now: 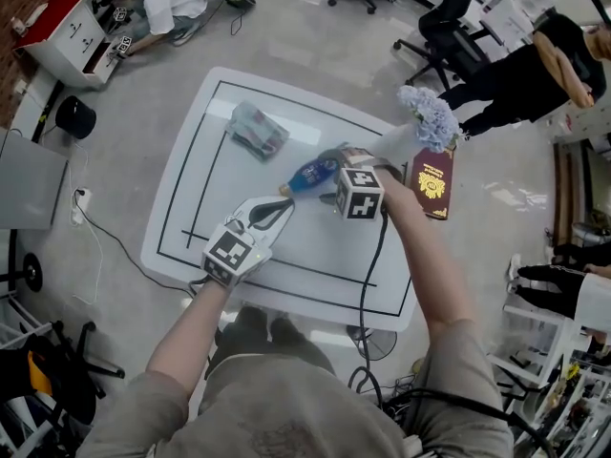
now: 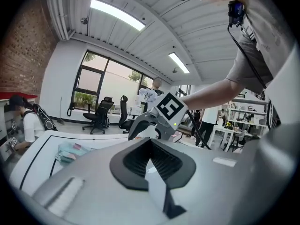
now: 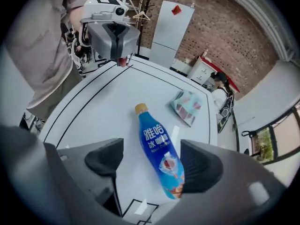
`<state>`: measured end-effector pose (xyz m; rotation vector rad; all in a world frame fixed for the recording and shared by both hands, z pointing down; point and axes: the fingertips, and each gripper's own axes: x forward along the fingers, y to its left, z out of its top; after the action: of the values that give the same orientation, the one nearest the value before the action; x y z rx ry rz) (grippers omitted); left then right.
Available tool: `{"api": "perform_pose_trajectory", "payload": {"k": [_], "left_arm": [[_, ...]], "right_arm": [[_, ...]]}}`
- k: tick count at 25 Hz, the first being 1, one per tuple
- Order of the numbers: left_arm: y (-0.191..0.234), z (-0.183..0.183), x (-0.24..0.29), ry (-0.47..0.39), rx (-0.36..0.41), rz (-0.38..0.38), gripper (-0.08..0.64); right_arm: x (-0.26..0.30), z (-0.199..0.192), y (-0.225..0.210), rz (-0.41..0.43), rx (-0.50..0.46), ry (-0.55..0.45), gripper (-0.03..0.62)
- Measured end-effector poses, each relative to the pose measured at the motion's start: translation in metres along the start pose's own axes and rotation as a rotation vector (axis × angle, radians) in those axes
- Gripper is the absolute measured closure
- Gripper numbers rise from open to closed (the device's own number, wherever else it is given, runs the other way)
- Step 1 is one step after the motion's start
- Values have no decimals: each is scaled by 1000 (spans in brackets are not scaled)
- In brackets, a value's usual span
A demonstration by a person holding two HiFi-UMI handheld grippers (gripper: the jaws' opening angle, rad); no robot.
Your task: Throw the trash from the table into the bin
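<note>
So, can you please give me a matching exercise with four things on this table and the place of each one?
Things: 1 blue bottle; 2 teal packet; 3 dark red booklet; 4 pale blue flowers.
Places: a right edge of the table; b between the right gripper's open jaws; c far right corner; d far left part, alone.
Pairs: 1-b, 2-d, 3-a, 4-c.

on the table, a bottle lies between packet and booklet.
</note>
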<state>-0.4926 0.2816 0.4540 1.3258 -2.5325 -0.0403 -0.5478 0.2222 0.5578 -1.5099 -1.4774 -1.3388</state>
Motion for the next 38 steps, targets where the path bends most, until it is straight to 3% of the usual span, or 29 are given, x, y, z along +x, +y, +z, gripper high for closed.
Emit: {"api": "perform_pose_trajectory", "payload": {"k": [3,14,19,38], "left_arm": [[0,-4,3,4,-10,-4,560],[-2,-25,4,12,-17,-24,560],[3,-31,0,16,-24,-13,560],[6,-49,-1,59,-12,6,560]], "right_arm": [[18,-6,1,58,-12,41,222],[59,-26,-2,153,7,124,222],[62,-25,4,207,36,135,290],[59,-28,1,168,145,117,298]]}}
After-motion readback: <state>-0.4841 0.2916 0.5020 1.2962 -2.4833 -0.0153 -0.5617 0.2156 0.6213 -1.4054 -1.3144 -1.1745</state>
